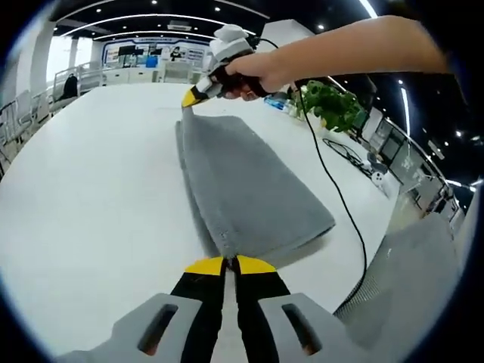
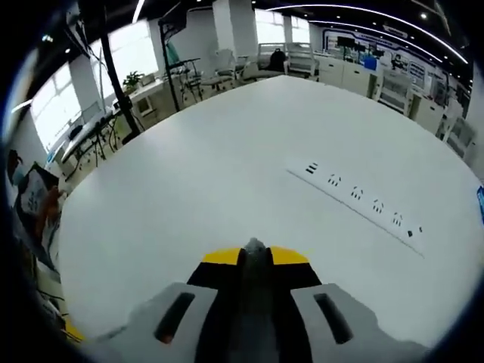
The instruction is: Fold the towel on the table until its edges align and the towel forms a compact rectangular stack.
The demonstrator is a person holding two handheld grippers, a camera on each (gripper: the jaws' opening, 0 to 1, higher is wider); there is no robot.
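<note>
In the left gripper view, the grey towel [image 1: 246, 189] is being shown lying folded into a long strip on the white table [image 1: 91, 219], running from the near edge of the picture away toward the far side. The left gripper [image 1: 230, 265] is being held low at the bottom of the view, its yellow-tipped jaws pressed together on the towel's near corner, where a small tuft of cloth is being pinched between the tips. At the far end of the strip, the right gripper [image 1: 190, 98] is being seen entering from the upper right. It is being gripped by a hand [image 1: 253, 76] with the fingers wrapped around the handle, and the bare forearm [image 1: 355, 49] is being stretched out across the top of the picture. Its yellow tips are closed on the far corner of the towel. A black cable [image 1: 333, 181] is being trailed from that gripper down across the table to the right of the towel. A green plant [image 1: 329, 104] is standing beyond the table.

In the right gripper view, the right gripper [image 2: 255, 253] is being pointed out over the bare table [image 2: 227, 174]. Grey towel fabric [image 2: 255, 249] is being clamped between its jaws, a little fold poking up at the tips. A row of small black marks [image 2: 363, 197] is lying across the table to the right.
</note>
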